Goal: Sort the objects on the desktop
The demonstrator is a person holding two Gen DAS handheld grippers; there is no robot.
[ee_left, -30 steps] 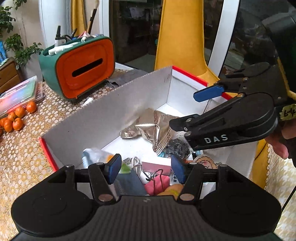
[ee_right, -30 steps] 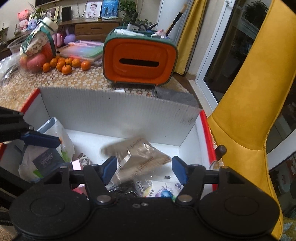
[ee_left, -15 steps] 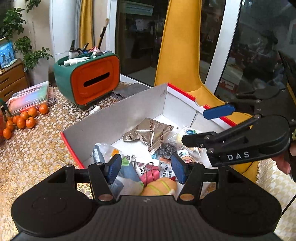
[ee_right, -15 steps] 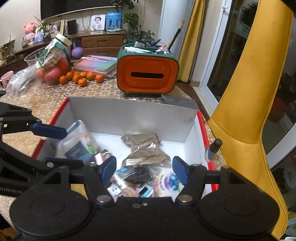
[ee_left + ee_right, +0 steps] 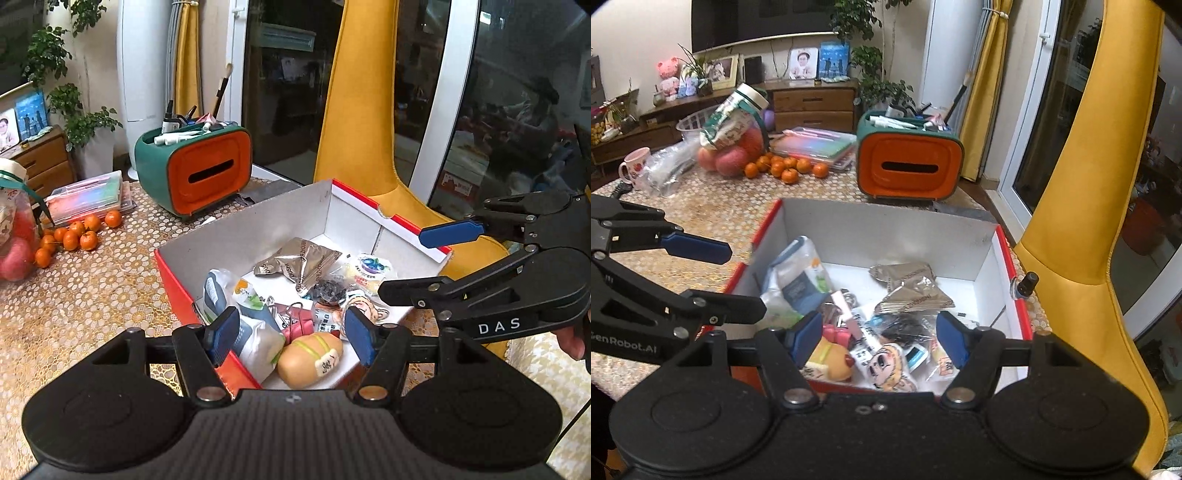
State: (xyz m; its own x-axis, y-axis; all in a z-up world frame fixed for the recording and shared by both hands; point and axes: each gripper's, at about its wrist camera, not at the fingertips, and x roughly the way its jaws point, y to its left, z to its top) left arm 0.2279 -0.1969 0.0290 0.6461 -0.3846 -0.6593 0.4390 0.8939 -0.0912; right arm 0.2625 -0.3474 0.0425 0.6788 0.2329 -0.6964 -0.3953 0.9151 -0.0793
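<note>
A red-edged white box (image 5: pixel 354 206) (image 5: pixel 886 229) on the table holds several small items: a silver foil packet (image 5: pixel 299 264) (image 5: pixel 908 291), a white pouch (image 5: pixel 225 291) (image 5: pixel 798 280), a hot-dog toy (image 5: pixel 310 360) (image 5: pixel 831 360), pink clips (image 5: pixel 299 325) and cartoon stickers (image 5: pixel 890 369). My left gripper (image 5: pixel 291 338) is open and empty above the box's near end. My right gripper (image 5: pixel 877 338) is open and empty above the box; it shows at the right of the left wrist view (image 5: pixel 424 266).
An orange and green organiser (image 5: pixel 195 170) (image 5: pixel 908 162) with pens stands behind the box. Tangerines (image 5: pixel 74 232) (image 5: pixel 786 168), a clear plastic case (image 5: pixel 88 195), a bag of apples (image 5: pixel 735 147) and a mug (image 5: pixel 635 170) lie further left. A yellow chair (image 5: pixel 1082 240) stands right. A small dark bottle (image 5: pixel 1027 282) stands by the box's right wall.
Both grippers have risen and pulled back from the box, which now shows whole. The silver packet lies in the box, where it was blurred in motion a second ago.
</note>
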